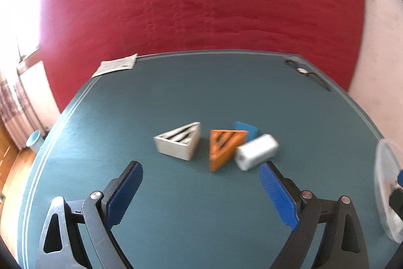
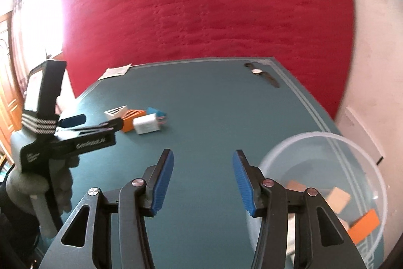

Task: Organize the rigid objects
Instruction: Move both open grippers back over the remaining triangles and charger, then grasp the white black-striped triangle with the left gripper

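Observation:
Four blocks cluster mid-table: a white triangular block (image 1: 178, 143), an orange triangular block (image 1: 224, 146), a blue block (image 1: 248, 129) behind it, and a white rounded block (image 1: 257, 151). My left gripper (image 1: 200, 167) hovers just short of them, open, with nothing between its blue pads. The right wrist view shows that gripper (image 2: 95, 121) from the side, held by a gloved hand (image 2: 60, 178). My right gripper (image 2: 202, 154) is open and empty over bare table, left of a clear plastic bowl (image 2: 325, 140). The bowl holds an orange block (image 2: 364, 223) and tan blocks (image 2: 337, 198).
A wristwatch (image 2: 262, 73) lies at the far right corner of the teal table (image 2: 214, 105). A paper slip (image 1: 117, 66) sits at the far left edge. A red quilted cloth (image 1: 201, 4) hangs behind the table. The bowl rim (image 1: 388, 193) shows at the right of the left wrist view.

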A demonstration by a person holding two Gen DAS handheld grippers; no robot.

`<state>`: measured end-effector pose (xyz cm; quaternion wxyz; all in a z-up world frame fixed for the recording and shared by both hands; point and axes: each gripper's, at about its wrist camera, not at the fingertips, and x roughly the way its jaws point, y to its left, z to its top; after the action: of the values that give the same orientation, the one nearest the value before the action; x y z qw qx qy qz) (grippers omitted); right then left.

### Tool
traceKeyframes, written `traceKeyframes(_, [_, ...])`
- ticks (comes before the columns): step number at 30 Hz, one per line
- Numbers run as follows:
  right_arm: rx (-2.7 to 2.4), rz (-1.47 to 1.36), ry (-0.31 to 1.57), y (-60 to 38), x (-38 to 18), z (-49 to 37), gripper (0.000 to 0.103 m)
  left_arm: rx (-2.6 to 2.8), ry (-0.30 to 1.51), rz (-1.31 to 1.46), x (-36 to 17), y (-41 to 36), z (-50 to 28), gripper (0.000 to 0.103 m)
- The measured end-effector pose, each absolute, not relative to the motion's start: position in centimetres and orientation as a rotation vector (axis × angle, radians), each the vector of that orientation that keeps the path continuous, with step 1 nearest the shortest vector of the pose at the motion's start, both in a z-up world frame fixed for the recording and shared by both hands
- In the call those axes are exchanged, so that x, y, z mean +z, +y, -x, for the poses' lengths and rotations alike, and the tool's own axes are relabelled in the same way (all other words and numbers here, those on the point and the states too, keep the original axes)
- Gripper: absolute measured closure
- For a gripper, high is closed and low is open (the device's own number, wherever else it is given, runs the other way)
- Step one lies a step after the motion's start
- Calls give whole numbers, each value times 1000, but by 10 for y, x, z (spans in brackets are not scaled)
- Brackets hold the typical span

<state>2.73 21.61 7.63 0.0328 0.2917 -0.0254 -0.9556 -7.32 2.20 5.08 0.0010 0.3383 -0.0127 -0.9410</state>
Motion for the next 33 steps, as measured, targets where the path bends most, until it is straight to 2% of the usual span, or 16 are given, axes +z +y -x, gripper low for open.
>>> traceKeyframes(17, [-2782,-1036,-118,186,47,9,52,-2858,-12,-1152,29,-13,115,7])
traceKeyframes(21, [-2758,-1053,-119,180,44,14,52,-2866,-51,-1169,29,-10,122,7])
traceKeyframes(27, [-2734,-1076,-119,171,40,23,52,-2871,-55,-1193,29,-13,134,22])
traceKeyframes(33, [-2702,-1124,-147,168,38,33,52,-2881,-20,-1269,23,-14,139,45])
